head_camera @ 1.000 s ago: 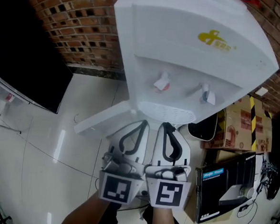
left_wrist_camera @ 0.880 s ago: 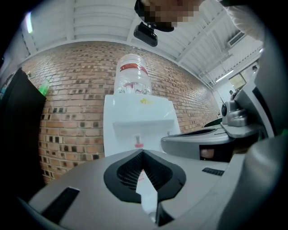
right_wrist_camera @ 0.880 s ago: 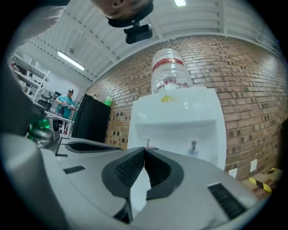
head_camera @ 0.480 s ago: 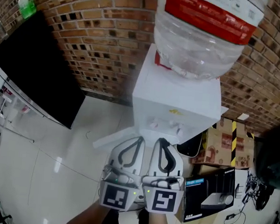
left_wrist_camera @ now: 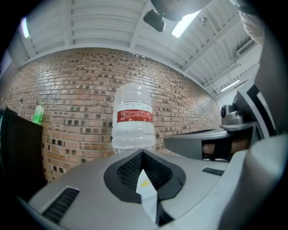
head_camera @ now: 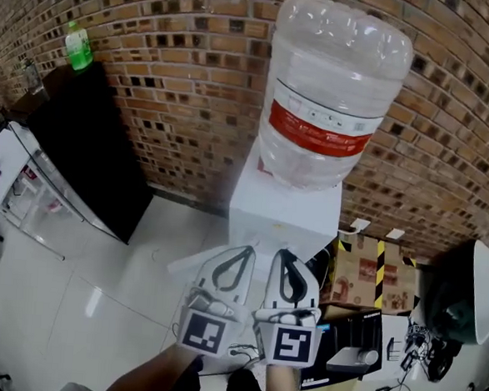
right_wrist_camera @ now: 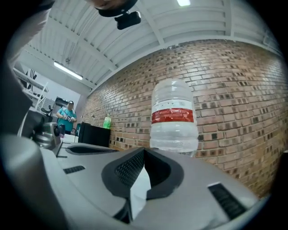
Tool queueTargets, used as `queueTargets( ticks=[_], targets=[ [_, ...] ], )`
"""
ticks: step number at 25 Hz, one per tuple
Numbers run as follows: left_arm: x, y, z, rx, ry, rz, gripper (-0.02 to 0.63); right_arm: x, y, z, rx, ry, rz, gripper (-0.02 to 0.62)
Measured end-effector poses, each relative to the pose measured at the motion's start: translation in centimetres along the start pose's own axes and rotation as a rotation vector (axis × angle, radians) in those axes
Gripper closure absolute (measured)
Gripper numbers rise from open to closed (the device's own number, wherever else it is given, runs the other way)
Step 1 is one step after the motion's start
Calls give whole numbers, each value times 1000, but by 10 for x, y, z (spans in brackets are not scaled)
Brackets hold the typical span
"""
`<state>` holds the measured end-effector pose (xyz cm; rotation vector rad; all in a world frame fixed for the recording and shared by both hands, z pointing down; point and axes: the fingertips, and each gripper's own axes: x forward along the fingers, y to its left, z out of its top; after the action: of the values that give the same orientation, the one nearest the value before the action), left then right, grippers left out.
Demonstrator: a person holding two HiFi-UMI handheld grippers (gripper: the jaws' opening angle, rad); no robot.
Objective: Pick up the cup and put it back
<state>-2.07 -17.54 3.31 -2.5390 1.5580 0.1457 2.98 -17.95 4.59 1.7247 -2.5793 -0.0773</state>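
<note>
The left hand-held gripper (head_camera: 246, 251) is held just in front of the water dispenser (head_camera: 283, 214), closed with its jaw tips met and nothing gripped. Just beside it, the right hand-held gripper (head_camera: 281, 253) is likewise fully closed and empty. 1 large water bottle (head_camera: 331, 96) is seated upside down on the dispenser. A black cabinet (head_camera: 89, 150) is seen left of the dispenser and a cardboard box (head_camera: 371, 273) right of it. The cup's place cannot be told from any view.
</note>
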Motion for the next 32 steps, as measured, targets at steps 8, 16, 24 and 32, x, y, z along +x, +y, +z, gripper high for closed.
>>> queueTargets(
  ticks=[8,16,24,32],
  targets=[
    [6,-30,48,-13,-27,22,606,-31,-26,35,54,0,29,591],
    [-19,-61,77,-23,-45,81,606,-69,-21,50,14,21,121,591],
    [-58,-64,97,-36,-60,65,606,-109,3,66,-20,2,109,591],
    [-141,-59,112,-69,-70,-13,606,-163,76,67,-29,0,32,591]
  ],
)
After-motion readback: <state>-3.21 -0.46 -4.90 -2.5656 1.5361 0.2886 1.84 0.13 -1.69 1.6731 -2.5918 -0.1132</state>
